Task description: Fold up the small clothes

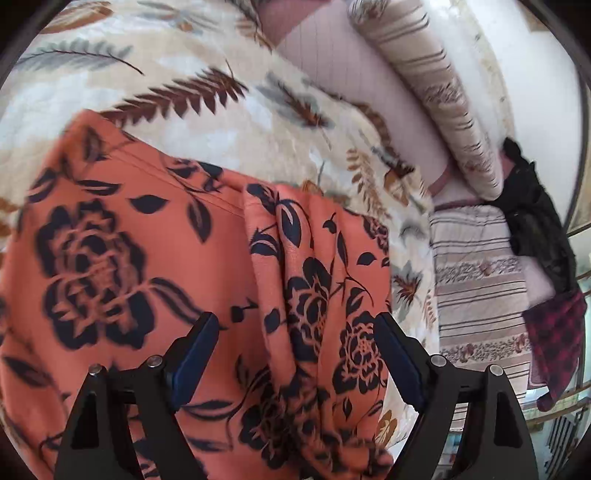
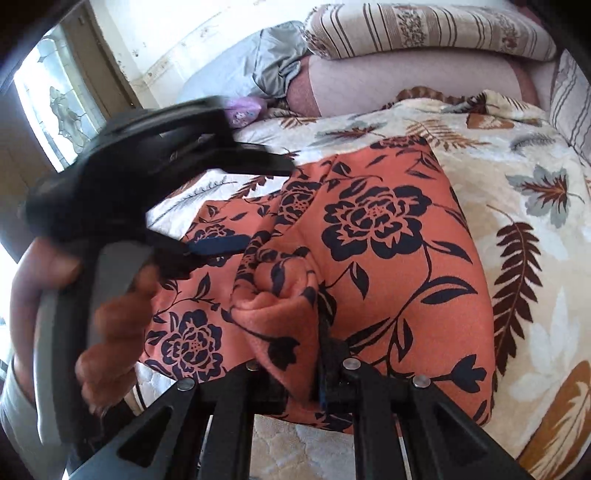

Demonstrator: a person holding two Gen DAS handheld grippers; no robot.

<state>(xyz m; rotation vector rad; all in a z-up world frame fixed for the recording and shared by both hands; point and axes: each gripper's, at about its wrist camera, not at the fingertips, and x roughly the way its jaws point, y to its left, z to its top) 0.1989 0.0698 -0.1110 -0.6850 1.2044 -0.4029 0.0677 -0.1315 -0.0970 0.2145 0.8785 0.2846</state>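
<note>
Orange garment (image 2: 388,236) w/ black floral print, bunched in right gripper (image 2: 317,332).

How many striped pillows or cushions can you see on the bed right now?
2. One long striped pillow lies along the wall at the head of the bed; a flatter striped cushion sits at its end, near the dark clothes. Others may be hidden.

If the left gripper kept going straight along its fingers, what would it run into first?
Most likely the orange floral garment: it fills the view between and beyond the open left gripper, lying on the leaf-print blanket. Depth is hard to judge.
</note>
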